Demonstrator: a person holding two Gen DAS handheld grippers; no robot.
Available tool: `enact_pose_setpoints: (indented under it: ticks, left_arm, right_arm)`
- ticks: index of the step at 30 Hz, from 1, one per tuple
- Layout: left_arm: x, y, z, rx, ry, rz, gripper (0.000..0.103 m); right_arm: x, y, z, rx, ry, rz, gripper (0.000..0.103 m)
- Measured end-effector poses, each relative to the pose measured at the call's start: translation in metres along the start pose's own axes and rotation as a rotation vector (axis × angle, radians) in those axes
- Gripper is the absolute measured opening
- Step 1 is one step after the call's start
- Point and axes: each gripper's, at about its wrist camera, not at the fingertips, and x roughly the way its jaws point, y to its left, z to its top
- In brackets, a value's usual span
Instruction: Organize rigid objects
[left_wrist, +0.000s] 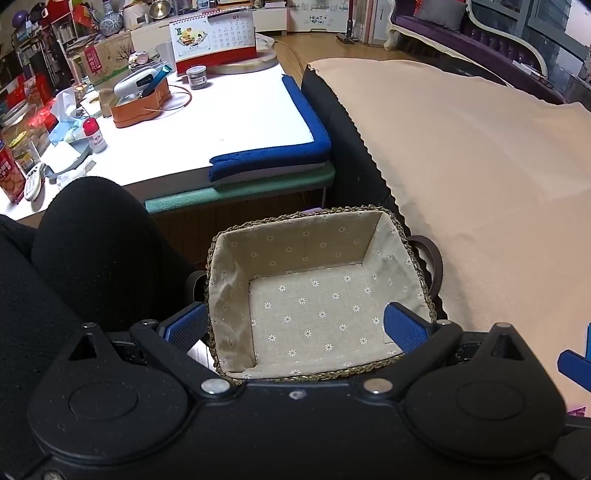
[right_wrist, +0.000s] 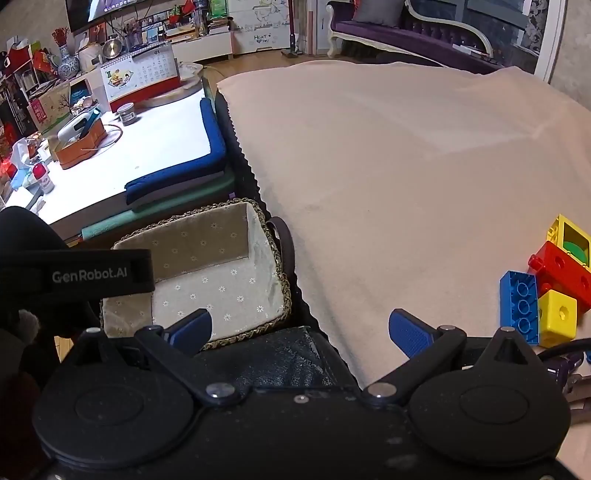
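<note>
Bricks (right_wrist: 550, 280) — cut off, R edge

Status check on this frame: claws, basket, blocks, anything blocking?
Left claw open over the basket, holding nothing. Right claw open, empty. Basket empty. Blocks heaped on tan cloth, untouched. Nothing in the way.

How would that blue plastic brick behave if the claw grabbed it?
The blue plastic building brick looks rigid and hollow, so it is probably light and would not flex. Its smooth sides may slip. It touches the yellow plastic cube, which may get nudged.
</note>
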Motion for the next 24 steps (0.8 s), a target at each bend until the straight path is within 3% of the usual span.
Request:
enact_pose_setpoints:
  ticks: [24]
  left_arm:
    - [0.0001,-0.0018,-0.0003,0.004,0.002,0.002,0.098]
  right_arm:
    - [0.0048,0.0045,-0.0019,-0.007,0.016,0.009,0.102]
